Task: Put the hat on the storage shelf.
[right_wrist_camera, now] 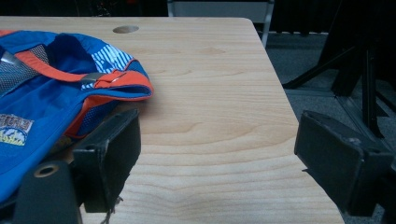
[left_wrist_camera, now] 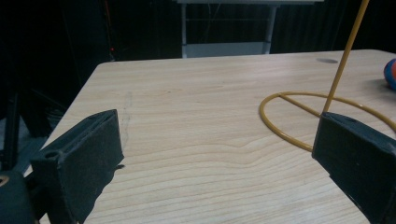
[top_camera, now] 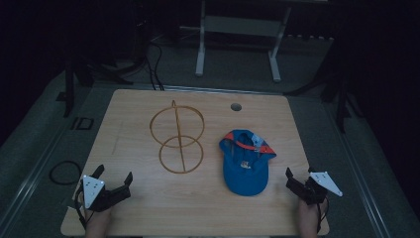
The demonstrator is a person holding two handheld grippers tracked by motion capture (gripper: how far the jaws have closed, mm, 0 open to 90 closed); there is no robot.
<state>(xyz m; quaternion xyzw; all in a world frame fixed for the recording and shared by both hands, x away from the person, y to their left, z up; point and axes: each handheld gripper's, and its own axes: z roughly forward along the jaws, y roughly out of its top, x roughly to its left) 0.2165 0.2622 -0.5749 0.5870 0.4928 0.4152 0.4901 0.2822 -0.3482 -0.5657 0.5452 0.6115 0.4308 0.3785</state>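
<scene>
Your left gripper (top_camera: 115, 179) sits at the near left corner of the counter (top_camera: 129, 106), jaws spread wide with nothing between them. Your right gripper (top_camera: 298, 179) is at the near right edge, jaws also wide apart and empty, with the blue cap (top_camera: 245, 166) just to its left; in the right gripper view the cap's orange-trimmed edge (right_wrist_camera: 116, 86) lies right beside the left jaw. Further in, left of the cap, a yellow wire stand (top_camera: 177, 136) made of two rings on a thin rod sits mid-counter. Near the far edge there's a small round hole (top_camera: 236, 106).
</scene>
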